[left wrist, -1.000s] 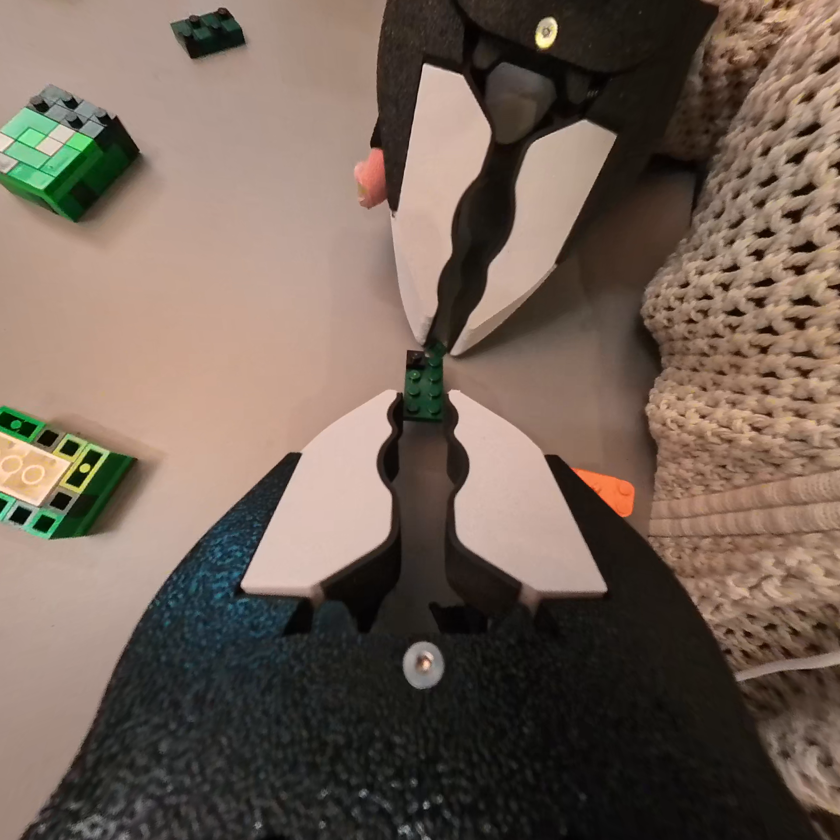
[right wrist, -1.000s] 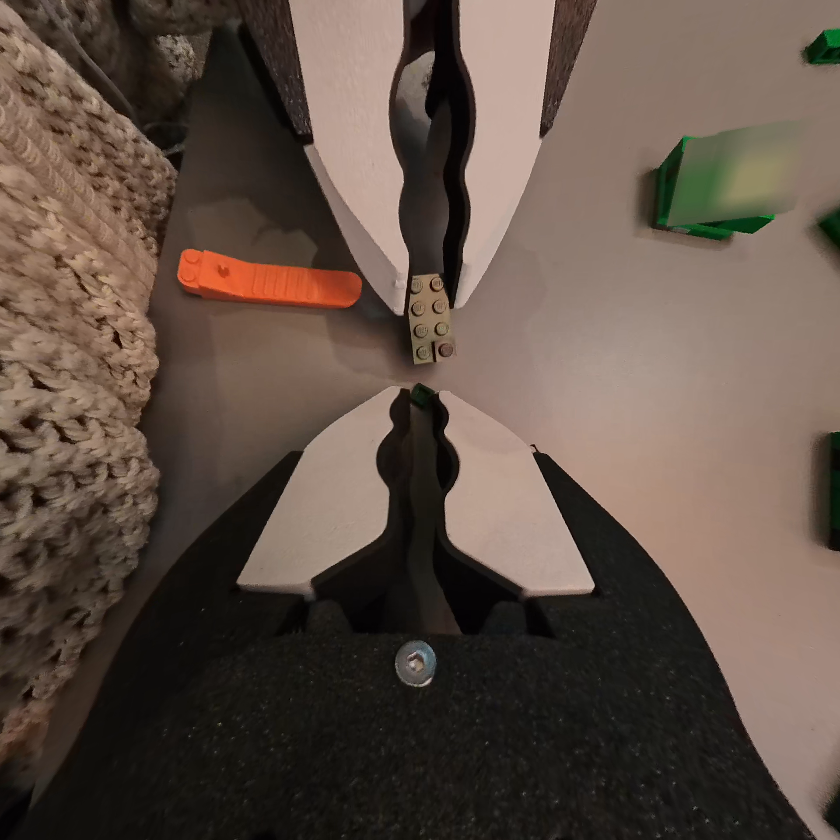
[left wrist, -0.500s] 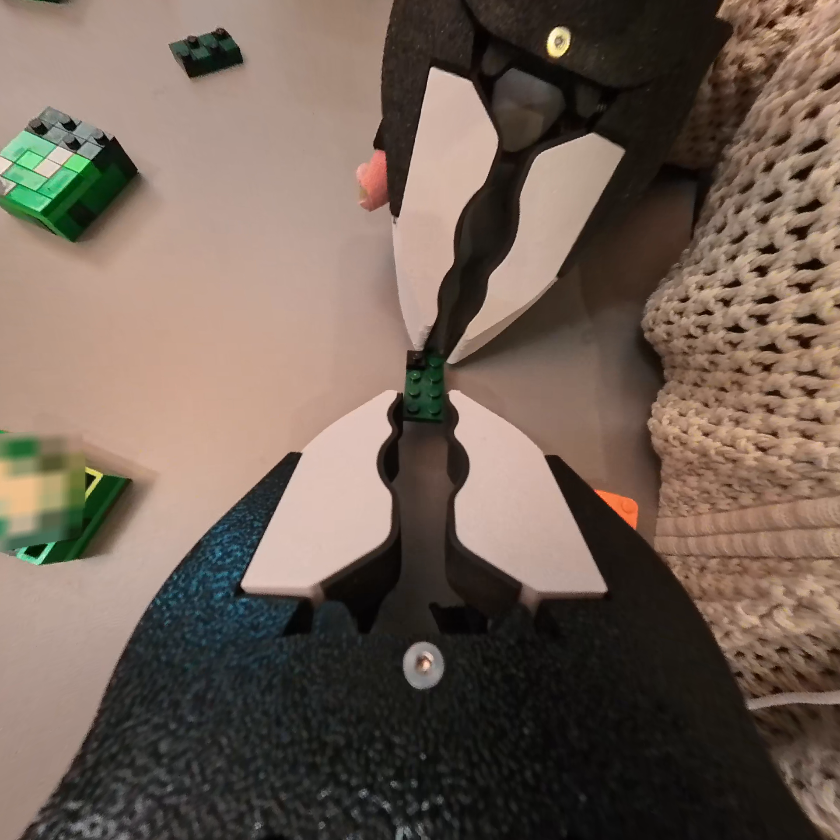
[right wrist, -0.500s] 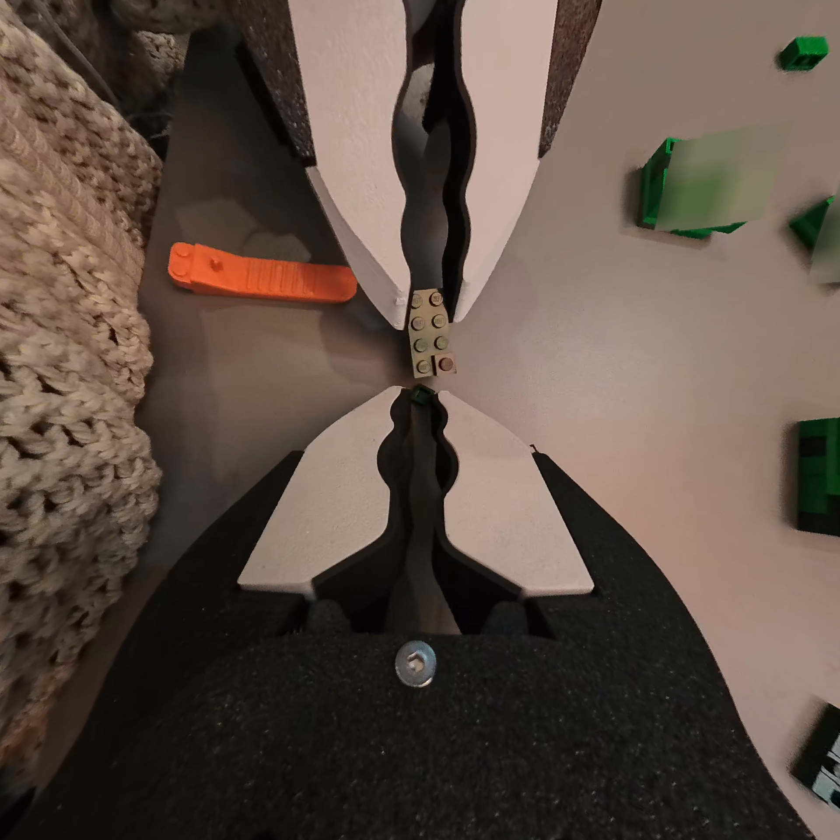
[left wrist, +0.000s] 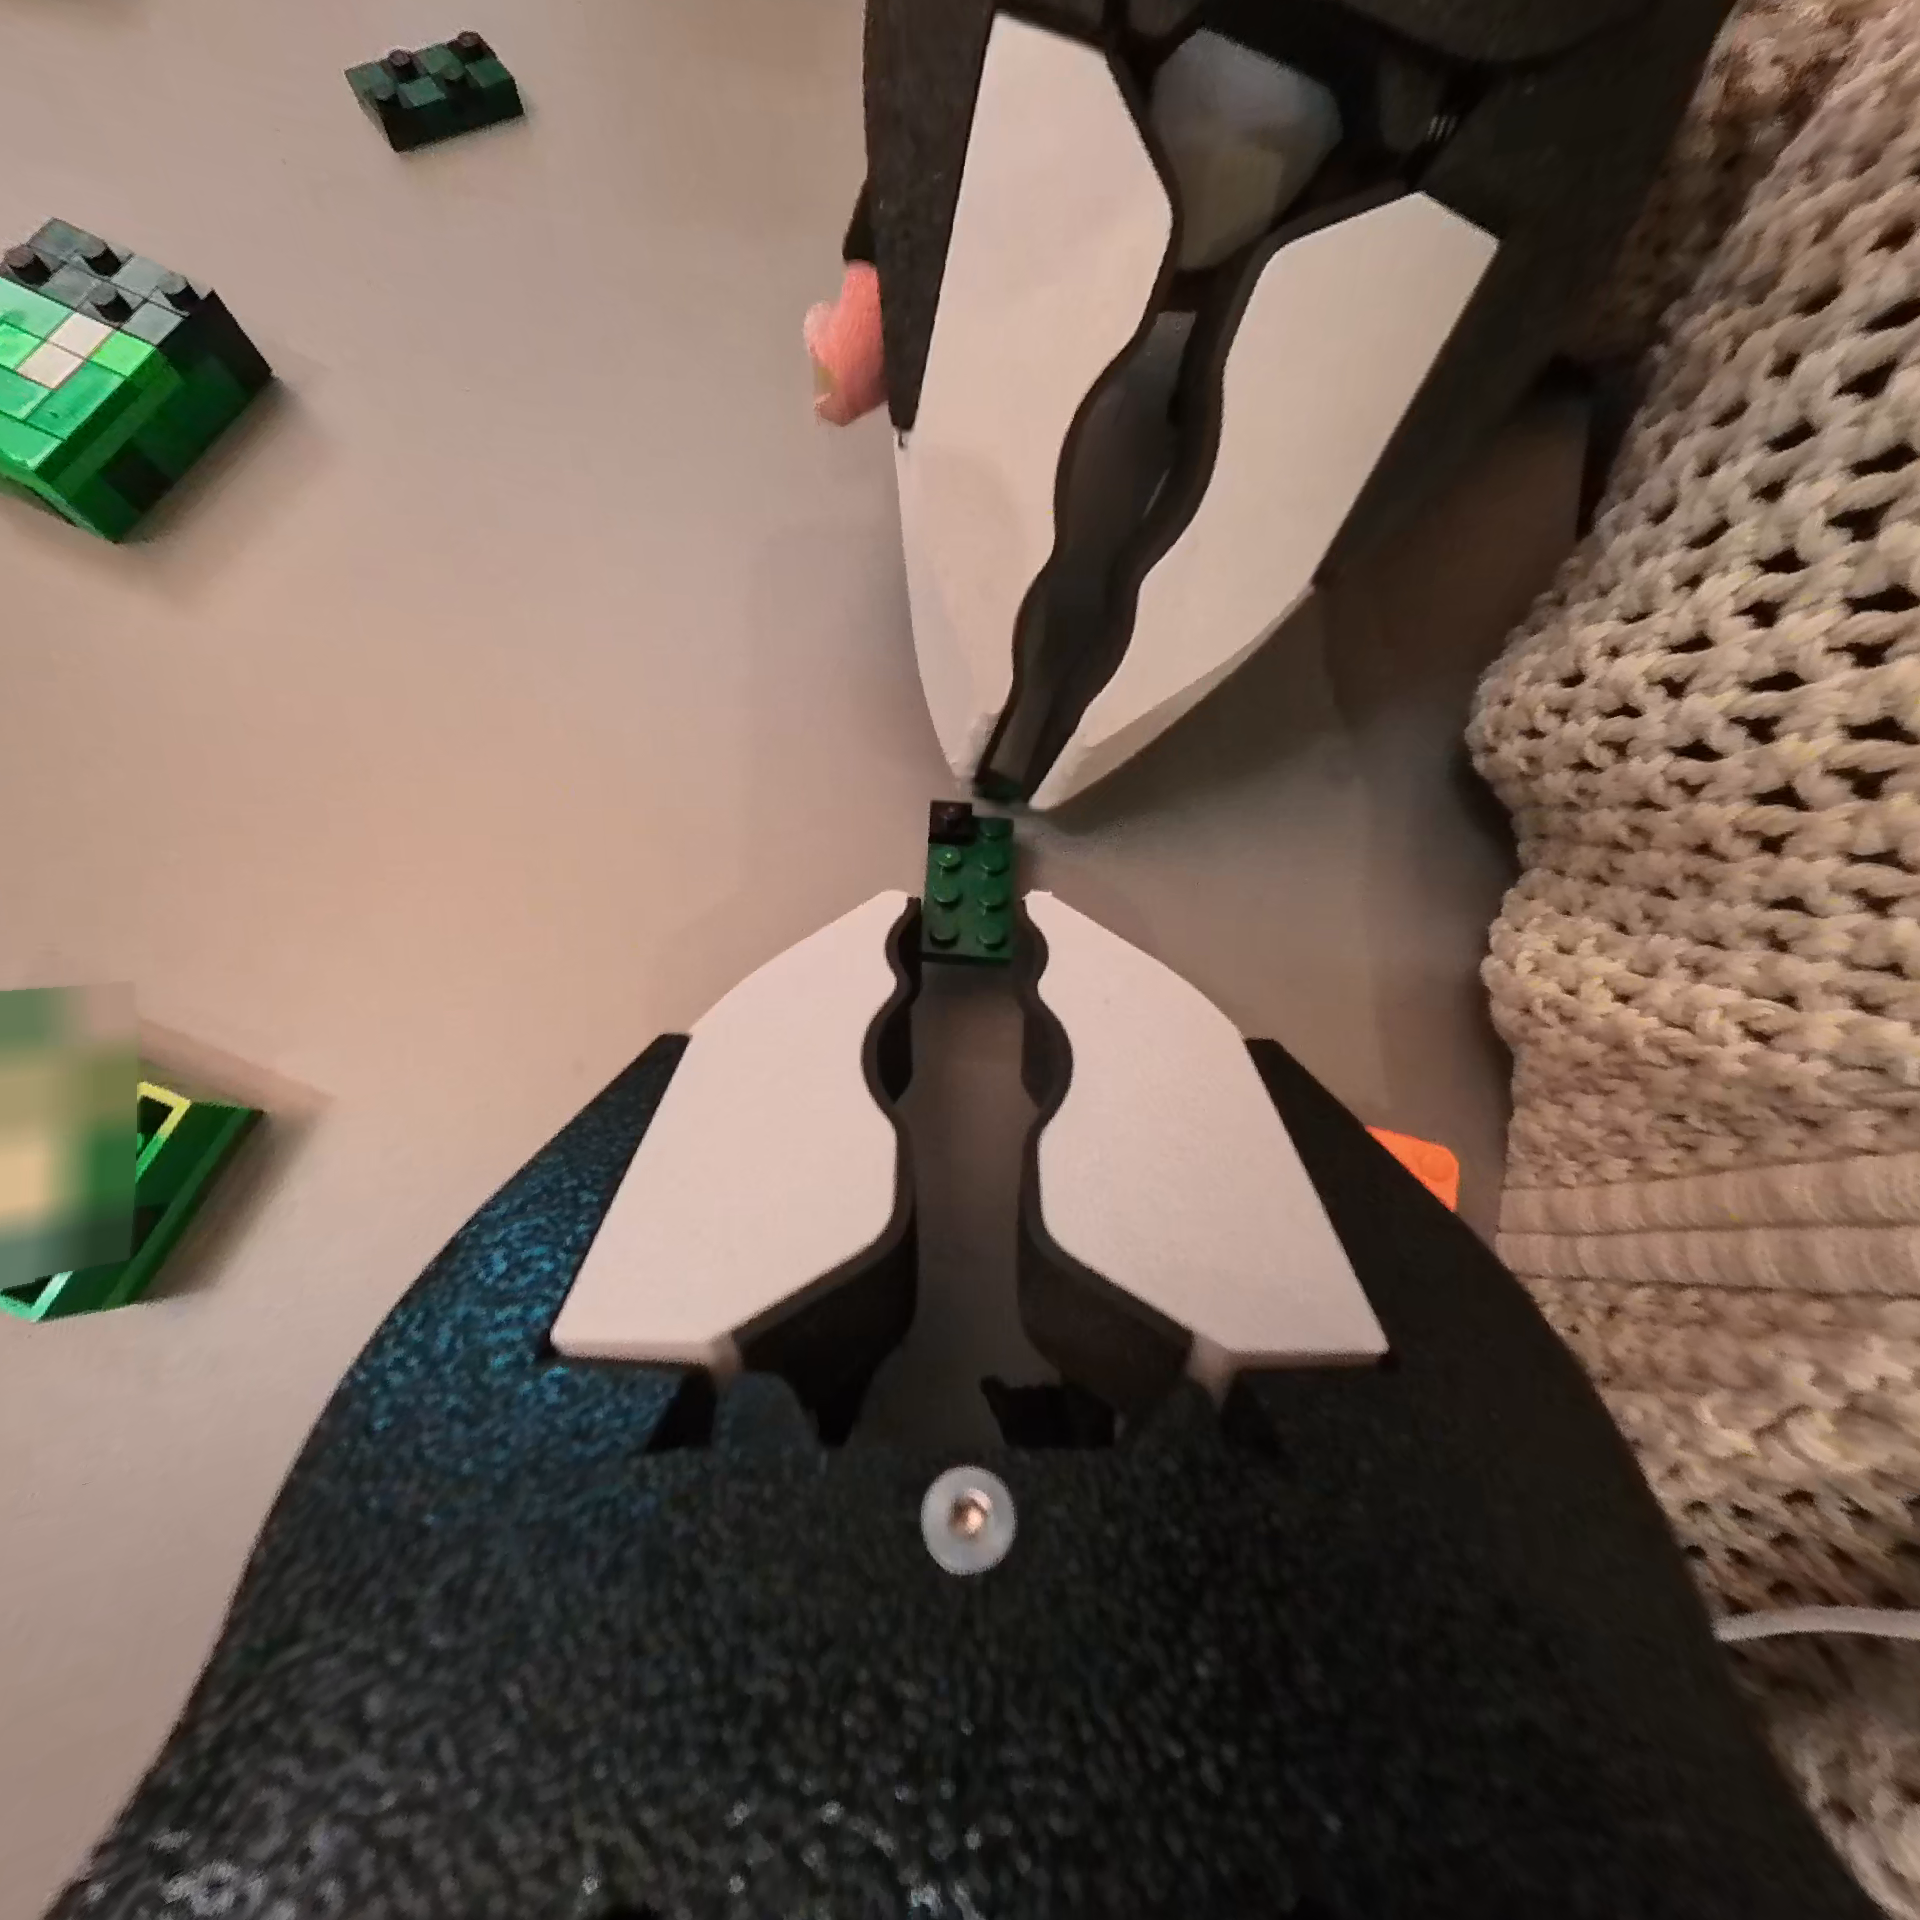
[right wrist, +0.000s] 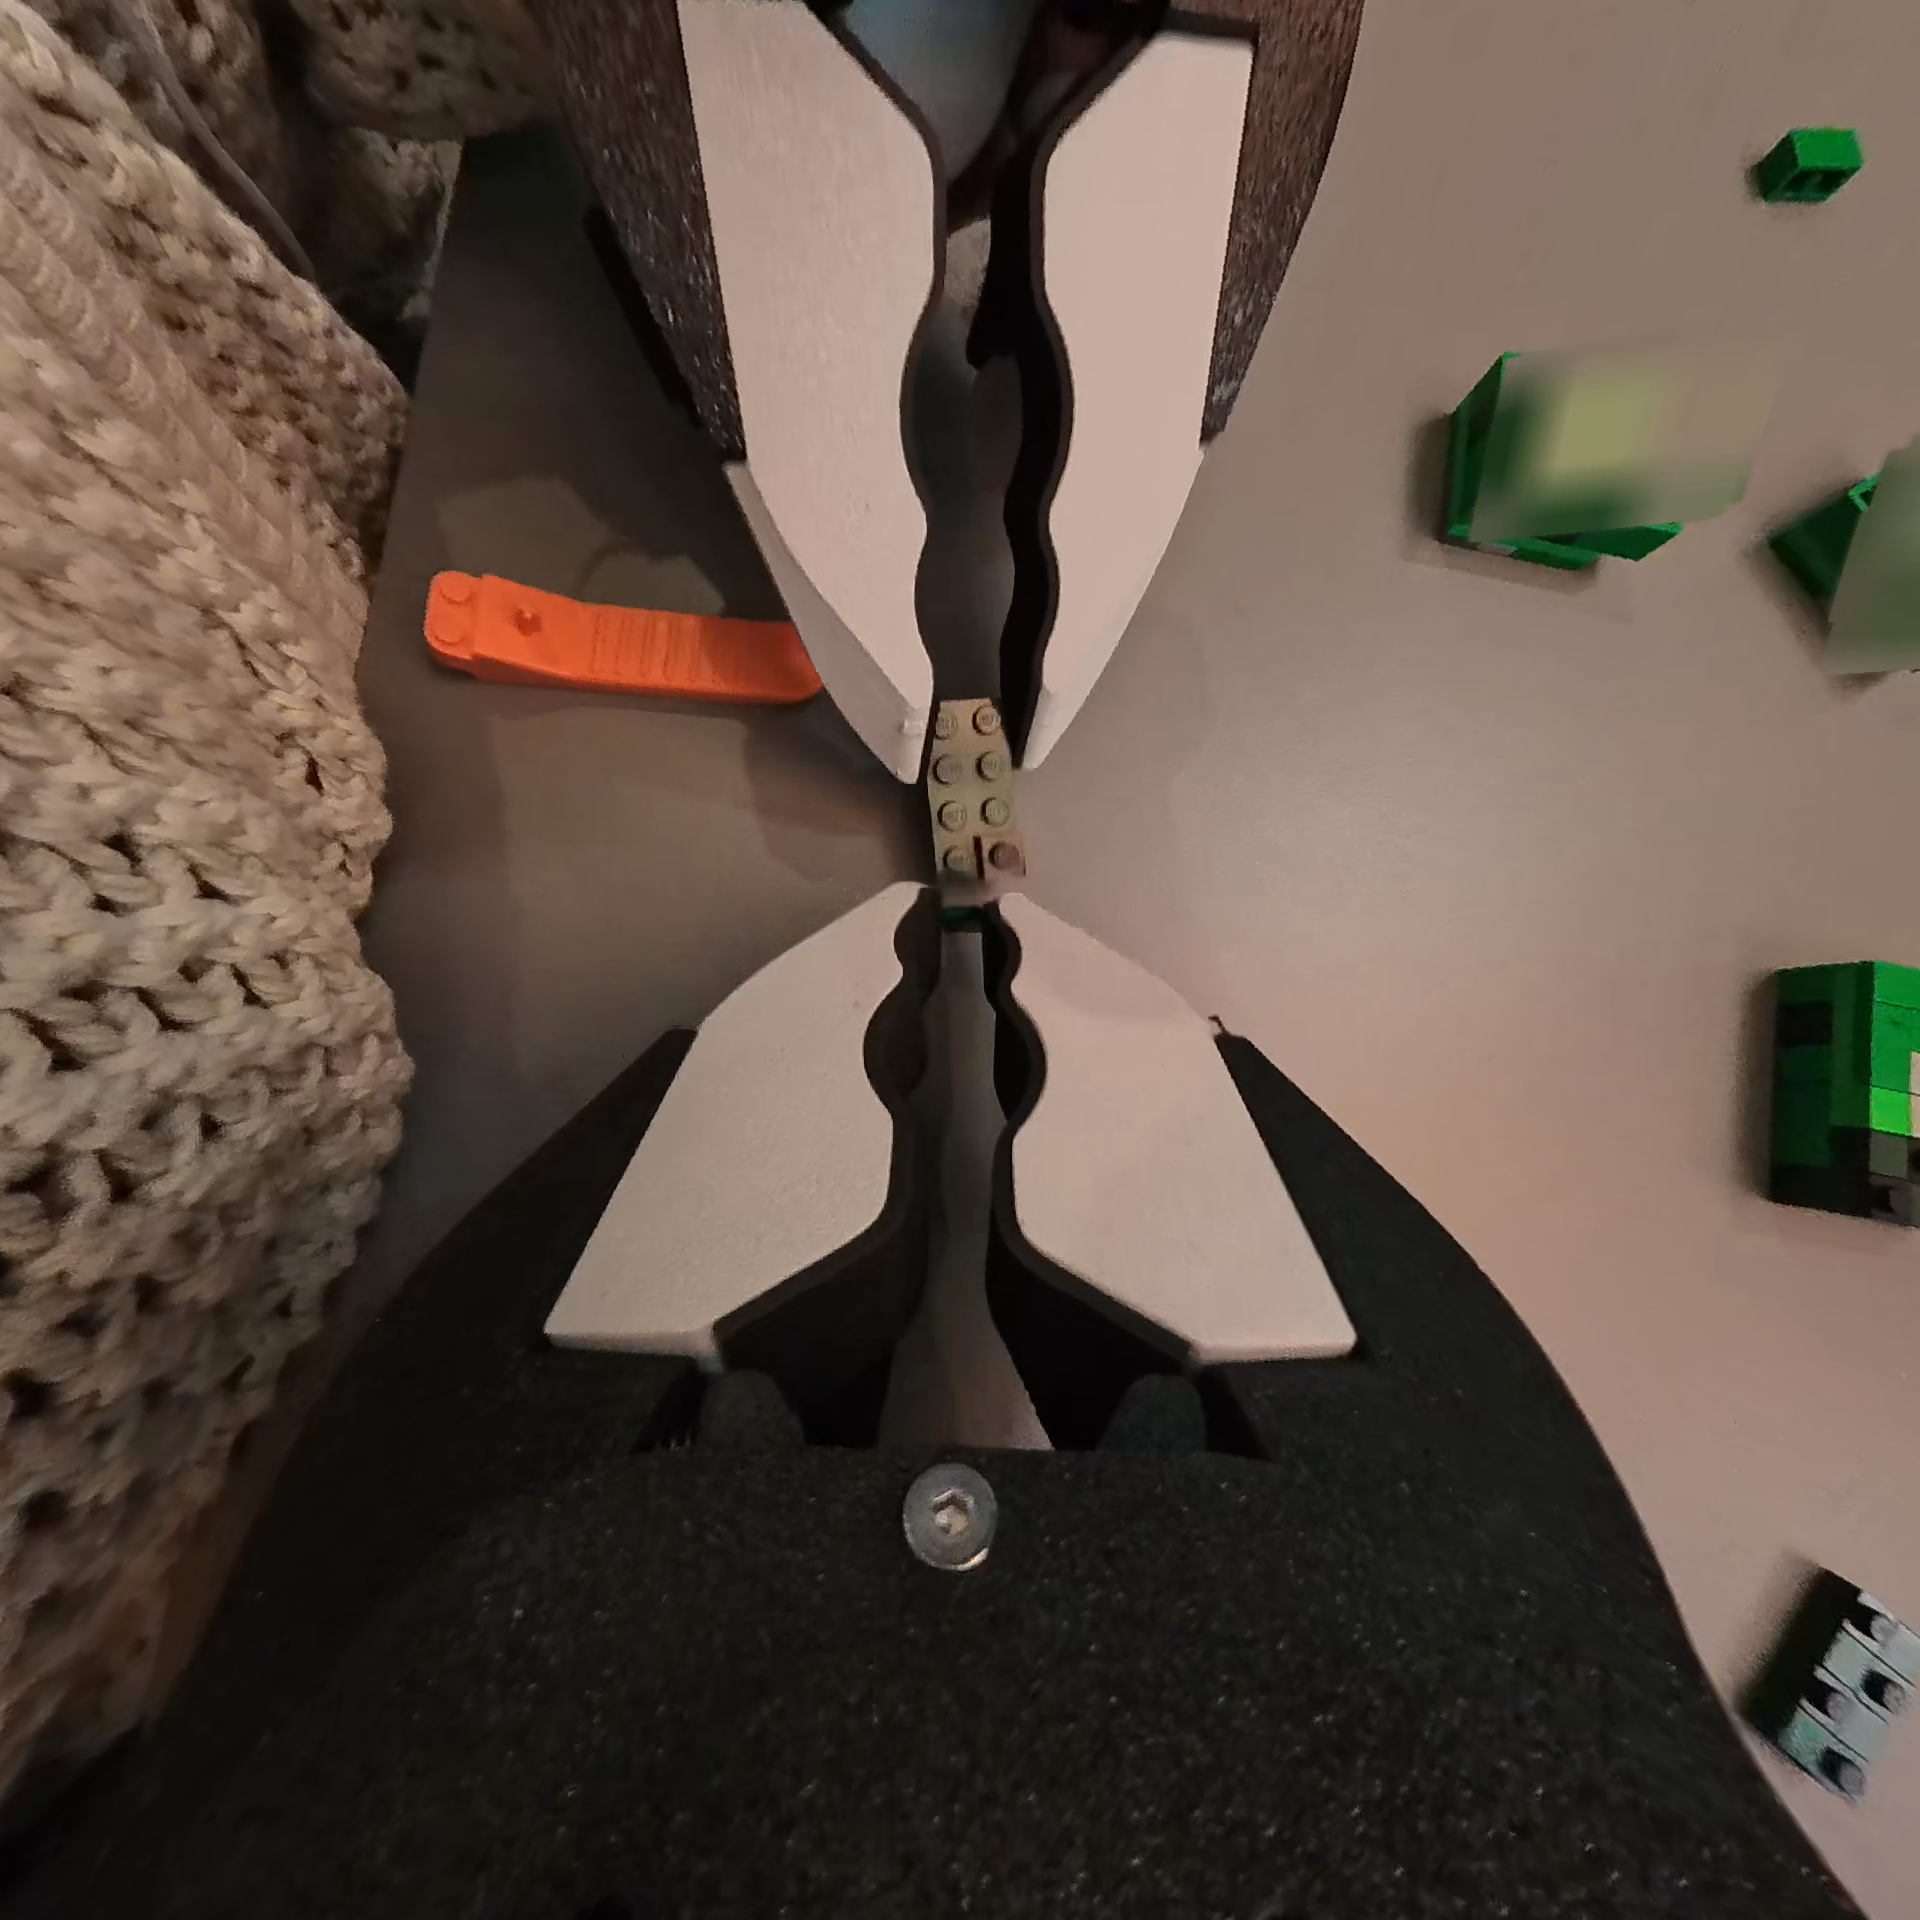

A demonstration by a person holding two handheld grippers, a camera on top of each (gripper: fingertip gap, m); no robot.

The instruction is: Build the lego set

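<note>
Left tool (left wrist: pixel 971 914) clenched a dark green plate (left wrist: pixel 971 894) above the worktop (left wrist: pixel 520 727); right tool (right wrist: pixel 961 909) pinched a tiny green piece (right wrist: pixel 961 916), not yet joined. Several green sub-builds (left wrist: pixel 104 384) lay finished, final assembly apparently remaining.

A dark green studded plate (left wrist: pixel 971 899), one black stud piece (left wrist: pixel 951 820) at its far corner, shows between white fingers (left wrist: pixel 769 1122) on a speckled black body. On the pale grey table (left wrist: pixel 520 675), bright and dark green blocks (left wrist: pixel 104 384) lie toward the left edge. An orange tool (right wrist: pixel 613 649) lies beside a cream open-knit sleeve (right wrist: pixel 156 779).
</note>
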